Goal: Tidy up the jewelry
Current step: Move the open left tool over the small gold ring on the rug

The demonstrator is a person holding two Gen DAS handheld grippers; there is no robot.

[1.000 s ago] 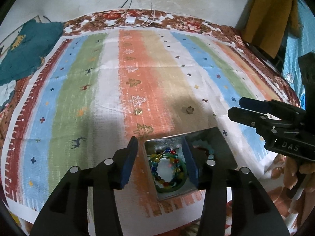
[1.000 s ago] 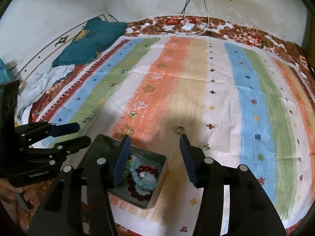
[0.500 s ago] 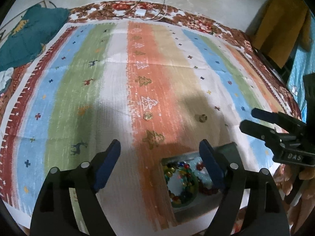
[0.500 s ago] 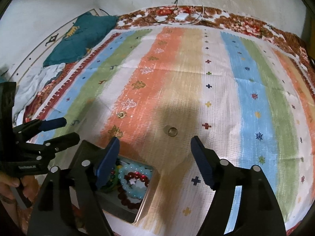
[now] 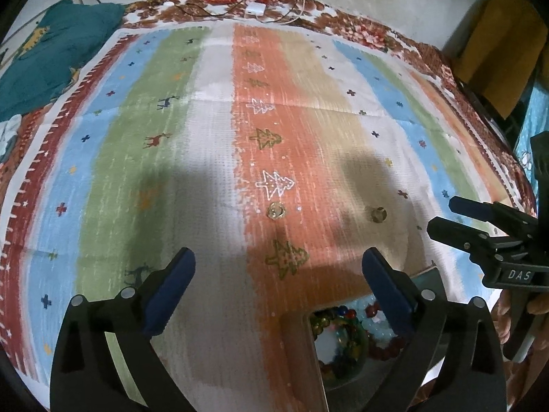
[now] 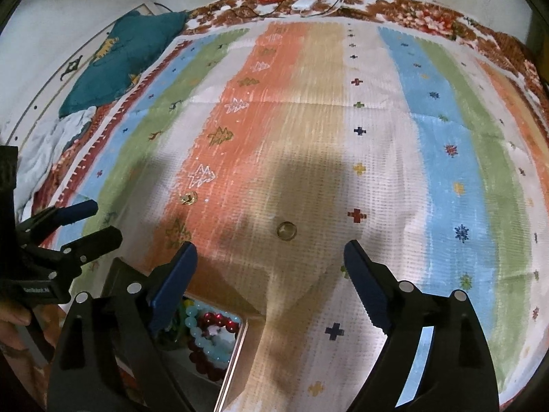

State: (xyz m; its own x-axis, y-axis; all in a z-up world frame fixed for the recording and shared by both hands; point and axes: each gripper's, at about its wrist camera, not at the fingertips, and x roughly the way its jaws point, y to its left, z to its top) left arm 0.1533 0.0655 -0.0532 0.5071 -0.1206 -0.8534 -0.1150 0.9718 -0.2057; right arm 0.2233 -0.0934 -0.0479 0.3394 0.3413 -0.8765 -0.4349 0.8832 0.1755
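Note:
A metal tin (image 5: 427, 276) holding several bead bracelets (image 5: 343, 340) lies at the near edge of the striped cloth. A gold ring (image 5: 276, 210) and a duller second ring (image 5: 377, 213) lie on the cloth beyond it. My left gripper (image 5: 278, 257) hovers just short of the gold ring, jaws opening wide with nothing between them. In the right wrist view my right gripper (image 6: 271, 249) hangs just short of the duller ring (image 6: 286, 230), jaws also opening and empty. The tin (image 6: 236, 353) sits under its left finger, and the gold ring (image 6: 188, 198) lies further left.
A teal cloth (image 5: 51, 55) lies at the far left, and a white charger with cables (image 5: 255, 8) at the far edge. A yellow garment (image 5: 497, 44) hangs at the right. Each gripper shows in the other's view, the right one (image 5: 473, 223) and the left one (image 6: 79, 226).
Both grippers have opened much wider and moved forward and lower over the cloth. The tin has slid toward the bottom of both views and the two rings have come closer.

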